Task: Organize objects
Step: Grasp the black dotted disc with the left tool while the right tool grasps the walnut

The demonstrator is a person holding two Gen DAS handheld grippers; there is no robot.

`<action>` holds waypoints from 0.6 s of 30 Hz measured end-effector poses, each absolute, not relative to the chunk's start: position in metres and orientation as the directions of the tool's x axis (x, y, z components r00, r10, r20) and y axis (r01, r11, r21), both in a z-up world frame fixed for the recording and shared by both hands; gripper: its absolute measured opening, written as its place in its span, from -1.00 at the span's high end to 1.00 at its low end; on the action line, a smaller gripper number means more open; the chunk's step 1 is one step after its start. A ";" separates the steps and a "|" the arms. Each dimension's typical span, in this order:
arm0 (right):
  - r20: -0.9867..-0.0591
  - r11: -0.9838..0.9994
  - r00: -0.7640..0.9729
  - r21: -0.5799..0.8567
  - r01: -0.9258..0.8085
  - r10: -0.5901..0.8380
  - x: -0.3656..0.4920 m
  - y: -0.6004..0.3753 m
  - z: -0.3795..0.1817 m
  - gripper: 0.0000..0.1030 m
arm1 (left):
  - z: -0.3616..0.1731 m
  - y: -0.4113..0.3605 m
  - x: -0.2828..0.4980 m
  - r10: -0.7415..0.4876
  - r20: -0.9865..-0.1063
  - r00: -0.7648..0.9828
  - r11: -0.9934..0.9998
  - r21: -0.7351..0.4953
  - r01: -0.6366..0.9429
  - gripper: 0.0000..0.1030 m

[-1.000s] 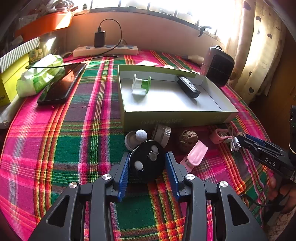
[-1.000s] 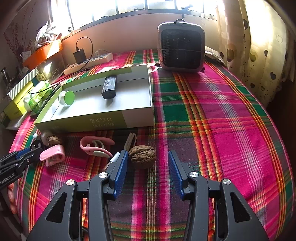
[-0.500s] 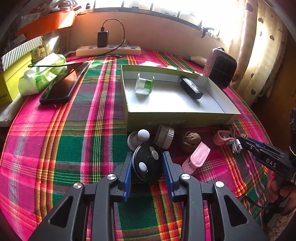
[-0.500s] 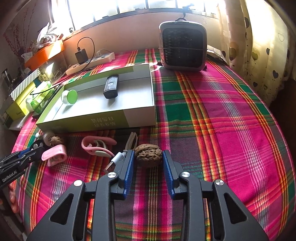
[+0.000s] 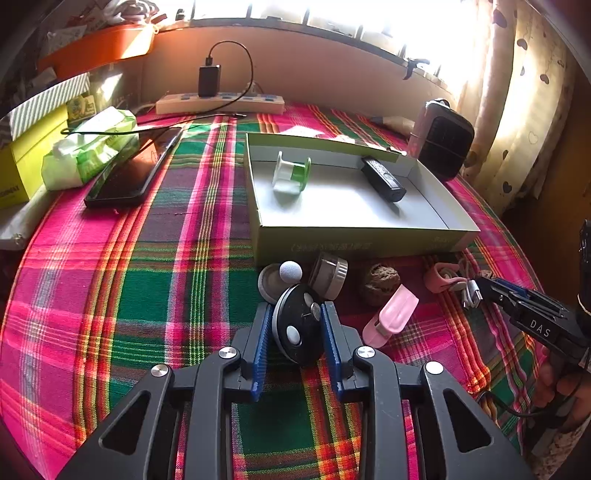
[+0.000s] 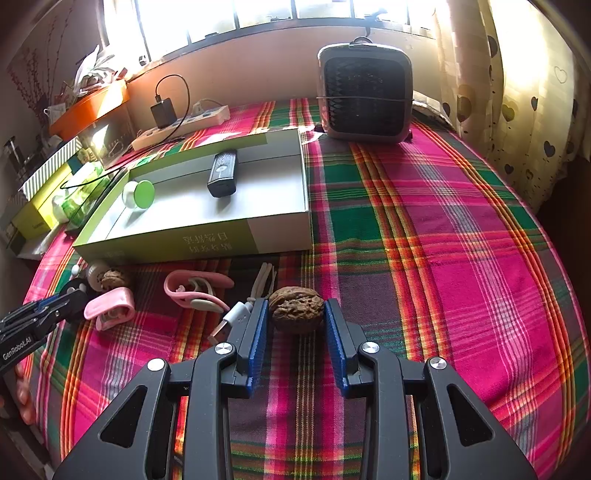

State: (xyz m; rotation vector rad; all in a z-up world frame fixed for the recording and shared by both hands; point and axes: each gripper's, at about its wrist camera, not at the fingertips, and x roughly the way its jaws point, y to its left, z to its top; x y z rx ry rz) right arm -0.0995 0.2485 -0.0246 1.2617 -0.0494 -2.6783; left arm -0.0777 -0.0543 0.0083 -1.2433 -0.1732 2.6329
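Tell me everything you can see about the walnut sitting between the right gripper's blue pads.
The walnut is a whole nut in its shell, brown, wrinkled and deeply ridged, lying on its side on the plaid tablecloth in front of the open box. The right hand-held gripper has a blue ribbed pad against each of its sides, so it looks clamped. A white USB plug lies just to its left, apart from it. No cracks show.

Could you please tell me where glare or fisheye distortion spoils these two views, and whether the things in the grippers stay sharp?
Left wrist view: the window is blown out to white, the plaid tablecloth bows at the edges, yet the black round disc is sharp. Right wrist view: window glare washes the top edge, the corners vignette dark, yet the brown wrinkled walnut is crisp.
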 end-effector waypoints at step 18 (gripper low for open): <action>-0.748 -0.981 -0.637 0.107 0.164 -0.188 -0.096 0.247 -0.021 0.38 | 0.014 -0.052 -0.074 0.228 -0.744 -0.628 -0.974 -0.173 -0.149 0.52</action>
